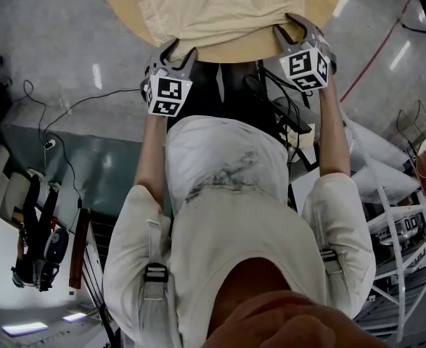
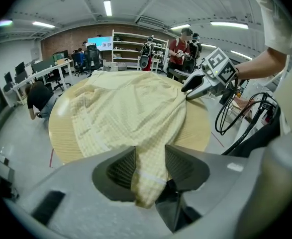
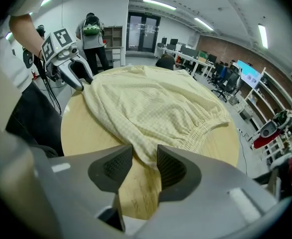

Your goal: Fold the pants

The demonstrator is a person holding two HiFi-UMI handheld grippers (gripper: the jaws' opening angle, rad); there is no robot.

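**Both claws at the near edge of the pants, neither pinching**

I found the pants (image 2: 131,108), pale yellow with a fine check, lying spread and rumpled over most of a round wooden bench (image 2: 198,128). The gathered elastic waistband (image 3: 210,121) lay towards the far right of the bench as my right claw's view showed it. From the head view, the near edge of the cloth reached the bench rim closest to my body, and both claws stood at that rim, pointed steeply downward.

Left claw (image 2: 149,159): the jaws stood spread, one on each side of a hemmed fold of the pants. That fold ran down through the gap and drooped towards the camera. The cloth filled most of the gap and brushed the pads. I saw no pinch in it.

Right claw (image 3: 145,161): the jaws stood spread over a rounded edge of the pants. The cloth lay against the right-hand pad. Bare wood showed between the cloth and the other pad, so nothing was gripped.

The two claws were well apart along the near rim, each visible in the other's view.
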